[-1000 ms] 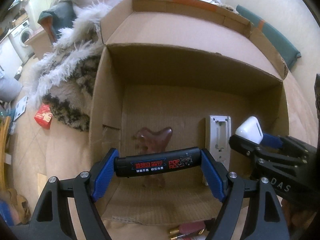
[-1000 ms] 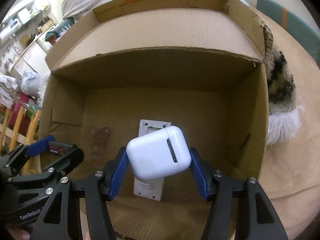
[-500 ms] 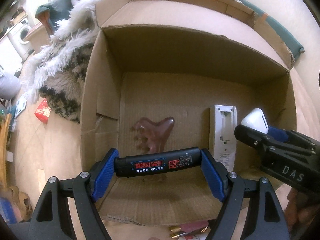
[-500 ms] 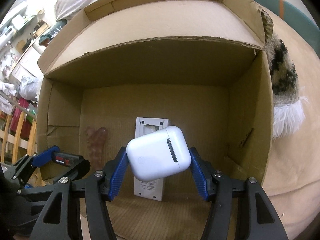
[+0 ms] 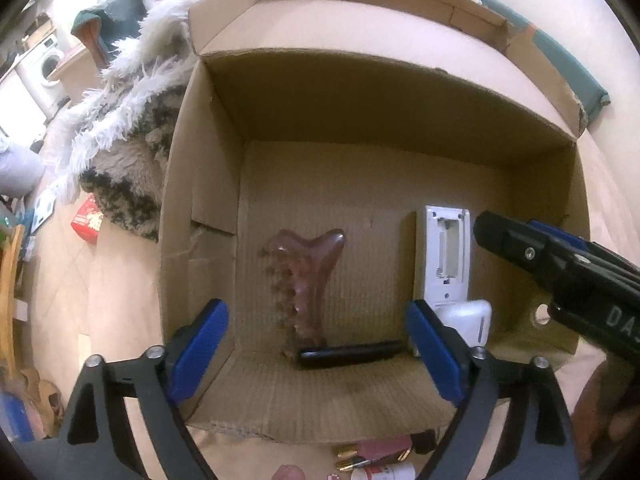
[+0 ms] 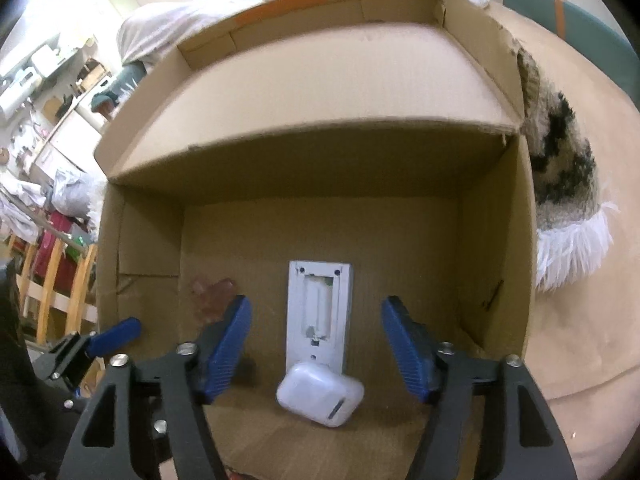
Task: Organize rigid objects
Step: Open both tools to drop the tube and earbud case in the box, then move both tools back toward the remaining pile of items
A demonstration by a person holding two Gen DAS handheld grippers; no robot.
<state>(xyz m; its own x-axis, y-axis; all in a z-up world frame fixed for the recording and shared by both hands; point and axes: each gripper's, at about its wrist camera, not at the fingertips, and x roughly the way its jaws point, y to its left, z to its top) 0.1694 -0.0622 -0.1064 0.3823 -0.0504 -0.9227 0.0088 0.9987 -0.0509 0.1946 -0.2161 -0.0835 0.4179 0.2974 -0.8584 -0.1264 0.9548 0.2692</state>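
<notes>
Both grippers hang over an open cardboard box (image 5: 200,184) (image 6: 496,240). My left gripper (image 5: 318,344) is opening, nothing between its blue pads; the black tube (image 5: 350,354) lies on the box floor below, against the foot of a reddish comb-like tool (image 5: 306,276). My right gripper (image 6: 316,344) is opening too, with nothing in it. The white earbud case (image 6: 320,394) (image 5: 466,320) rests on the floor at the near end of a white remote (image 6: 320,312) (image 5: 442,256) lying back up with its battery bay open. The right gripper (image 5: 560,260) shows at the right of the left wrist view.
A furry black-and-white blanket (image 5: 120,140) (image 6: 560,168) lies against the box's outer sides. Small items, a red tube and gold-capped pieces (image 5: 372,452), sit outside the near wall. A red packet (image 5: 86,220) lies on the floor at left. The box's far flap (image 6: 320,92) stands up.
Both grippers opened. The black tube dropped from the left gripper onto the box floor, and the white earbud case dropped from the right gripper beside the remote.
</notes>
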